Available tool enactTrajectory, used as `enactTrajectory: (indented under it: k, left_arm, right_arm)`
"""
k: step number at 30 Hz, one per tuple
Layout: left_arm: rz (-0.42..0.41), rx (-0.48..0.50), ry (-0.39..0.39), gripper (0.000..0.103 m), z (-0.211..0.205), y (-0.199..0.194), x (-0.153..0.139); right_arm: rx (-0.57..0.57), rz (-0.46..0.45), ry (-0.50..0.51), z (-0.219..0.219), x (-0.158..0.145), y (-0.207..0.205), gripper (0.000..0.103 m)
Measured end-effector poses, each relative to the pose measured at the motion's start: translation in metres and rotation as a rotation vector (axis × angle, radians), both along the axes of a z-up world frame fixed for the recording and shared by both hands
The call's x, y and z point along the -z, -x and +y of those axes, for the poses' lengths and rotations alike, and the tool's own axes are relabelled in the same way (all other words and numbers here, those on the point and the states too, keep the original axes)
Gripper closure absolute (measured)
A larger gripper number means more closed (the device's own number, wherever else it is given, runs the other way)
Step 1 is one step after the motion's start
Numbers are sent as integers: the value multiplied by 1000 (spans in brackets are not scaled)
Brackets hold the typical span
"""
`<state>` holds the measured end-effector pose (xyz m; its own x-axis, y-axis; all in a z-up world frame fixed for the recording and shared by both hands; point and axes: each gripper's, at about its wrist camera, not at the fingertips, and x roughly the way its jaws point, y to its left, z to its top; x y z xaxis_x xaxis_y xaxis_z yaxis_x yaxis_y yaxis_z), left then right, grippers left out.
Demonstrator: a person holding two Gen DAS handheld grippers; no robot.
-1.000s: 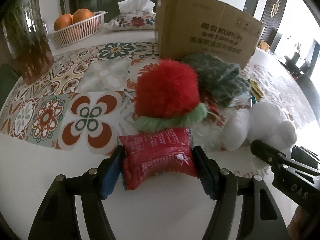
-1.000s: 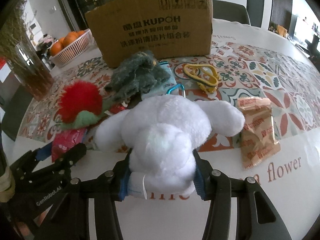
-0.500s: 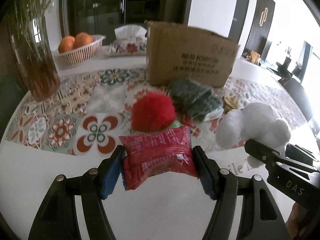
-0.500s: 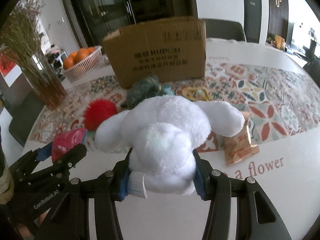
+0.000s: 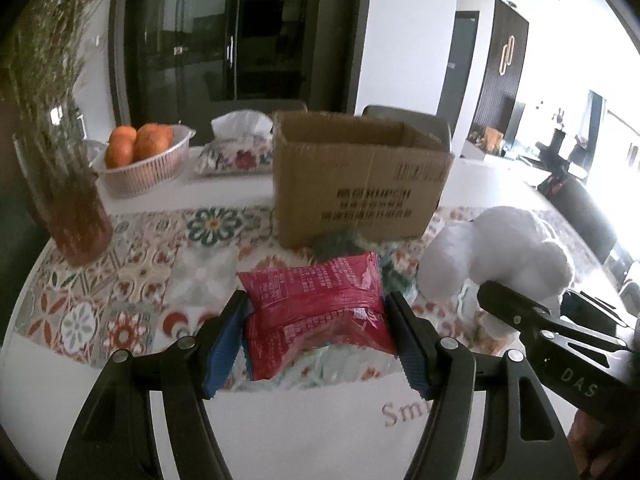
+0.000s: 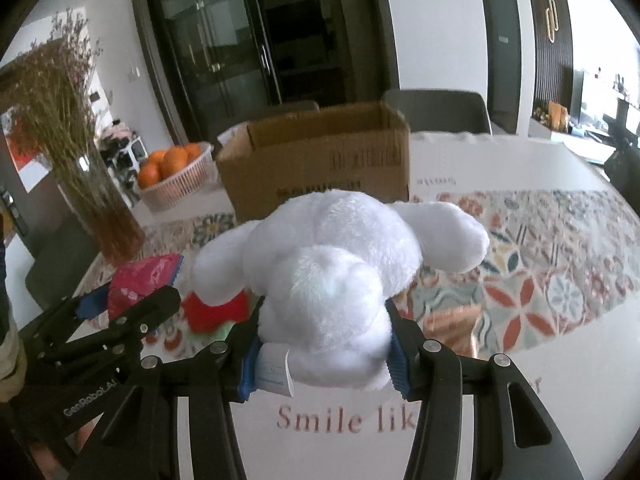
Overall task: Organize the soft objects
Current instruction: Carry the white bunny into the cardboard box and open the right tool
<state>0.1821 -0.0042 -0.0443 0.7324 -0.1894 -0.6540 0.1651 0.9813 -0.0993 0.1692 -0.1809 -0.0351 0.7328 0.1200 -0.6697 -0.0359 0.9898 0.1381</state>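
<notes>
Both grippers are loaded and up off the table (image 5: pixel 320 432). The left gripper (image 5: pixel 316 332) is clamped on a red snack packet (image 5: pixel 316 316), blue pads pressing in on both of its short sides so the packet bulges in the middle. The right gripper (image 6: pixel 322 354) is squeezed onto a white plush toy (image 6: pixel 336 264) at its bottom end, tag sticking out by the left pad, floppy ear hanging off to the right.

The cardboard box (image 5: pixel 356 188) sits at the far side on the patterned runner, top open, flaps out of the way, so the rim is fully exposed. From the right wrist view the box (image 6: pixel 320 164) is straight behind the plush.

Stuff near the box: a dark green fuzzy thing (image 5: pixel 340 244) right at its near wall, a red and green pom-pom toy (image 6: pixel 214 312) below the plush, and a tan snack bag (image 6: pixel 452 320) to the right on the runner. Far left there's a vase of dried flowers (image 5: pixel 68 184), a basket of oranges (image 5: pixel 140 156) and a tissue box (image 5: pixel 236 148), all well apart from the box. Near edge of the table is bare white with some lettering.
</notes>
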Motion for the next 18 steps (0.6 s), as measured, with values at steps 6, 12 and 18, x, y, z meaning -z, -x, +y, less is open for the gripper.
enactTrajectory:
  k: [6, 12, 18]
  left_arm:
    - [-35, 26, 15, 35, -4, -21, -19]
    - [-75, 54, 14, 35, -8, -40, -38]
    - [-109, 79, -13, 35, -11, -59, -57]
  right_arm:
    - [2, -47, -4, -4, -18, -21, 51]
    - [-5, -65, -19, -9, -37, -47, 51]
    - [-14, -87, -6, -13, -56, -72, 51]
